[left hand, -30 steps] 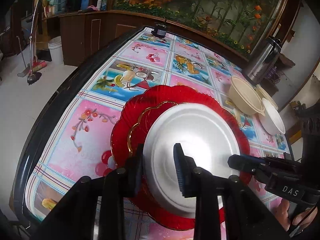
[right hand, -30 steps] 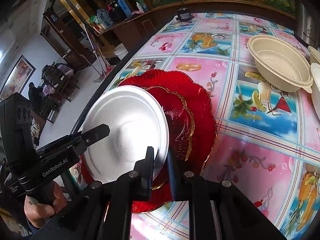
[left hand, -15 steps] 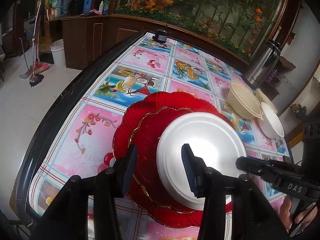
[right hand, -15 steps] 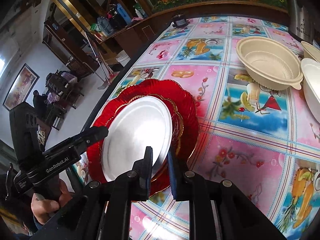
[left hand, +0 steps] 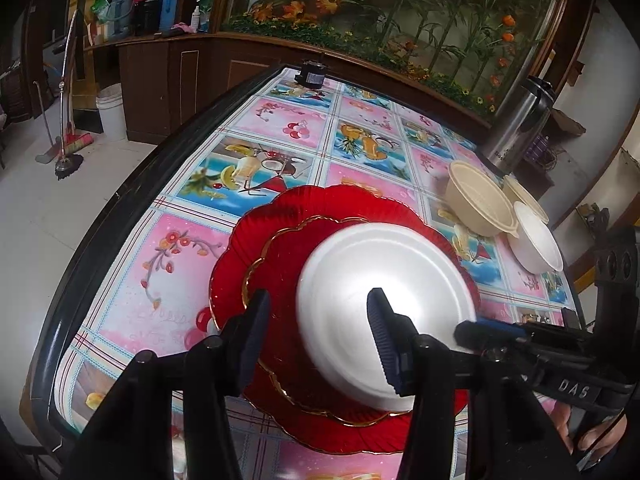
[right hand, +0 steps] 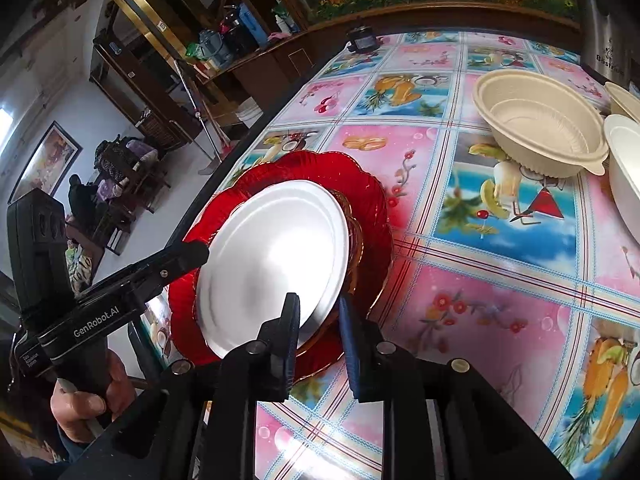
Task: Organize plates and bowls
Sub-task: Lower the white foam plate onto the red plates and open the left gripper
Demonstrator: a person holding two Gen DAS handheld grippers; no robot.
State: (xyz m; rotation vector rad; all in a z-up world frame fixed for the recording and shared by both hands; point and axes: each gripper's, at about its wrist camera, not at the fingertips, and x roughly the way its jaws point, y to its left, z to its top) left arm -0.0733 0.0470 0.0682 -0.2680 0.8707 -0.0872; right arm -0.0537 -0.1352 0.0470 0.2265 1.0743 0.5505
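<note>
Change: since half a second earlier, the white plate [right hand: 272,256] had sunk flat onto the red plates and the right gripper [right hand: 316,320] had parted its fingers from the rim.
Left gripper [left hand: 316,332]: spread wide, holding nothing, hovering just above the stack; the plate's near edge lay ahead of it and a little right.
Right gripper: fingers slightly apart, straddling the plate's near rim; whether a pad touched the rim could not be told.
Stack: white plate uppermost, on a small red plate [left hand: 280,264] with gilt edge, itself on a large red scalloped plate [left hand: 340,204], directly ahead of both grippers.
Bowls: beige bowl [right hand: 540,124] and white bowl [right hand: 624,168] sat well ahead and right of the right gripper, touching; a third rim showed behind them.
Handling: the white plate looked like thin foam, so probably very light, easily dented and prone to sliding; a gentle pinch at the rim seemed best. The red plates looked stiff, glossy and breakable.
Writing: "GenRobot.AI" on the left gripper's body, "DAS" on the right's; the lettering on the steel flask [left hand: 516,128] was partly legible only.
</note>
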